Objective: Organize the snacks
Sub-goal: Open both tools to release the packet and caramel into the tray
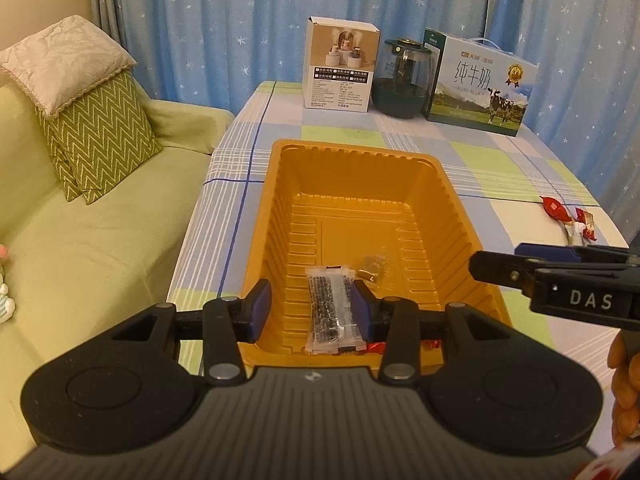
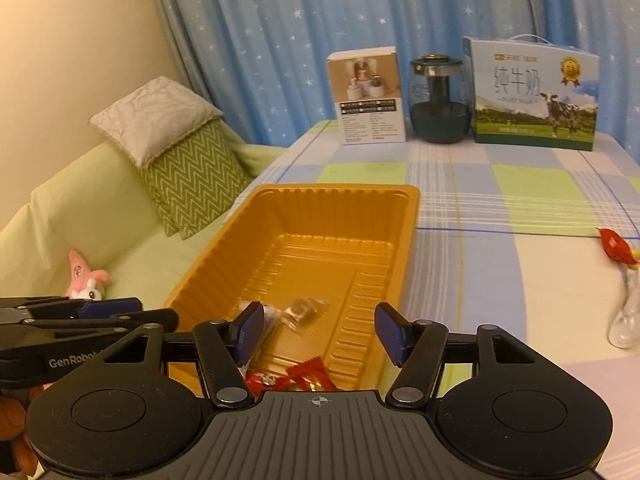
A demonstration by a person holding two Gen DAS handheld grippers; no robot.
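One orange tray (image 1: 256,216) on the checked tablecloth (image 1: 500,168), holding a clear black-speckled packet (image 1: 329,312), a small brown sweet (image 1: 372,270) and red-wrapped sweets (image 2: 296,376) at its near end, partly cut off. Left gripper (image 1: 313,312) over the tray, jaws parted, packet lying loose between them; right gripper (image 2: 320,332) open and empty. Two more red sweets (image 1: 568,216) lie out on the cloth — the right view alone shows a blurred glass vase (image 2: 624,312) and a pink plush (image 2: 86,276)
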